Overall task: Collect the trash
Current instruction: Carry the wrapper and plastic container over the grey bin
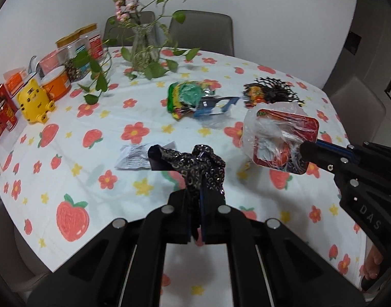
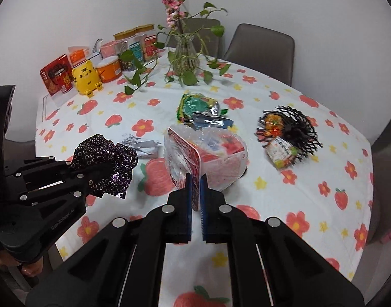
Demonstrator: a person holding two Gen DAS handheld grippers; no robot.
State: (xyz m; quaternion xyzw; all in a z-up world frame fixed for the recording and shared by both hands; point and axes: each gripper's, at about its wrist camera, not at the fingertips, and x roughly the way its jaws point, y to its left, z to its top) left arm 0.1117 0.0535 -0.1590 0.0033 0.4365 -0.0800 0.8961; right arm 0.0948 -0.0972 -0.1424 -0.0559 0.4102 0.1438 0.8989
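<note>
My left gripper (image 1: 195,192) is shut on a crumpled black wrapper with gold print (image 1: 195,163), lifted above the table; the same wrapper (image 2: 105,163) shows at the left of the right wrist view. My right gripper (image 2: 195,176) is shut on the edge of a red container wrapped in clear plastic (image 2: 208,153), also held off the table (image 1: 279,138). Still lying on the floral tablecloth (image 1: 93,179) are a crumpled white paper (image 1: 134,156), a pile of green and blue wrappers (image 1: 195,99), and a black net with orange packaging (image 1: 269,93).
A glass vase with trailing leaves (image 1: 144,48) stands at the back of the table. Jars, boxes and a yellow tiger figure (image 1: 32,99) line the back left edge. Grey chairs (image 1: 203,28) ring the table. A bare foot (image 1: 374,263) shows at lower right.
</note>
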